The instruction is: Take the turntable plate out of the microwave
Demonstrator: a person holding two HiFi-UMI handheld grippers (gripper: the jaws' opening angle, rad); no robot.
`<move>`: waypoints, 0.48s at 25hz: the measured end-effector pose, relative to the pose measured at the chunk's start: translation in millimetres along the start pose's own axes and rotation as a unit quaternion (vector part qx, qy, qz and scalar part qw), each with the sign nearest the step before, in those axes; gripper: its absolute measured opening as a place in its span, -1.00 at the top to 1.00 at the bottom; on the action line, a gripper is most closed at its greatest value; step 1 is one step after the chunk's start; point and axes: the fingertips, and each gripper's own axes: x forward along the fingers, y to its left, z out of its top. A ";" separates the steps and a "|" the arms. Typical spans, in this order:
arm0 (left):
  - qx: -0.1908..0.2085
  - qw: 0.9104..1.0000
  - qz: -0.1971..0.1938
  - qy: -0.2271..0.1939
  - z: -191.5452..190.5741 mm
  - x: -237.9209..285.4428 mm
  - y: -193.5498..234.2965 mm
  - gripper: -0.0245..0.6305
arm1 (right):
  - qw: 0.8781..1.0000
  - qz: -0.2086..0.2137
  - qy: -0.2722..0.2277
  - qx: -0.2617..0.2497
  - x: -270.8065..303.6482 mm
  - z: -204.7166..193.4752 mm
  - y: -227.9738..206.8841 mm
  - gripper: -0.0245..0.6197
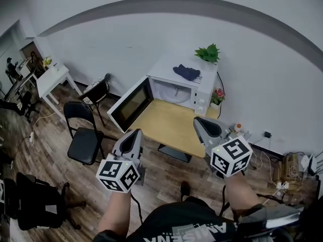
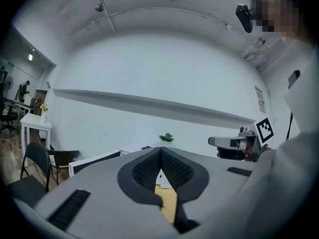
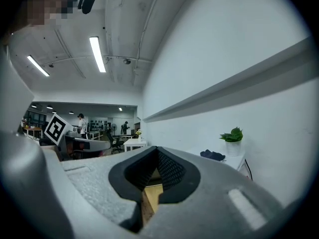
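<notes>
A white microwave (image 1: 187, 84) stands at the far end of a wooden table (image 1: 169, 127), its door (image 1: 128, 105) swung open to the left. The glass turntable plate (image 1: 174, 94) lies inside the cavity. My left gripper (image 1: 135, 135) is shut and empty, short of the table's near left edge. My right gripper (image 1: 204, 124) is also shut and empty, over the table's near right corner. In the left gripper view the jaws (image 2: 160, 156) meet with nothing between them. The right gripper view shows its jaws (image 3: 157, 156) together too. Both point level toward the microwave.
A dark cloth (image 1: 186, 72) and a potted plant (image 1: 208, 53) rest on the microwave. A small flower pot (image 1: 217, 98) stands to its right. Two black chairs (image 1: 86, 135) and a white side table (image 1: 50, 82) are at the left. Cables and a power strip (image 1: 282, 168) lie on the floor at the right.
</notes>
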 end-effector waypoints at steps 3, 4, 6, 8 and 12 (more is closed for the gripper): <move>-0.011 1.000 0.007 0.000 3.3 30.3 9.2 0.92 | 1.000 0.008 0.005 0.004 19.9 1.1 -24.8 0.91; -0.011 1.000 0.009 0.002 4.2 40.1 11.5 0.92 | 1.000 0.011 0.006 0.004 26.0 2.1 -32.4 0.91; -0.006 1.000 0.016 0.003 6.7 60.0 15.6 0.92 | 1.000 0.019 0.006 0.003 37.4 5.1 -47.8 0.91; -0.006 1.000 0.022 0.001 9.7 79.2 18.7 0.92 | 1.000 0.026 0.006 0.001 47.3 7.3 -64.3 0.91; -0.009 1.000 0.018 -0.006 16.1 114.4 17.1 0.92 | 0.999 0.032 0.005 0.004 63.0 7.8 -97.0 0.91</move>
